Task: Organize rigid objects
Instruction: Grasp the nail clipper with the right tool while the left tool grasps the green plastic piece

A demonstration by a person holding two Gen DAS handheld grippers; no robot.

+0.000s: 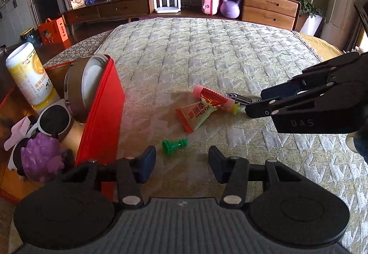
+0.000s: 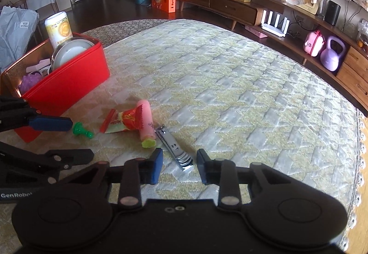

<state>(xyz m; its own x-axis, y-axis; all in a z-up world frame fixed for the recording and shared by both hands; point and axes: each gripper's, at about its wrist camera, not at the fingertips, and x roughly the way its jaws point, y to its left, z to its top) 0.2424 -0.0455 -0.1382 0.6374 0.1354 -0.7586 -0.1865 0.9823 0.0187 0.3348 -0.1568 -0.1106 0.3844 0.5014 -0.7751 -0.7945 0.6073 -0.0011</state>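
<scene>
Nail clipper [image 2: 175,147] lay between your spread right gripper [image 2: 179,165]; your left gripper [image 1: 181,163], marked GenRobot, gaped near the green pawn [image 1: 174,145].

Left gripper [image 1: 181,163] showing matte black linkage arms, blue pads [image 1: 148,163] lining the jaws, silver pivot pins gleaming, right gripper [image 2: 179,165] wearing matching black plastic, embossed lettering showing on its side
</scene>
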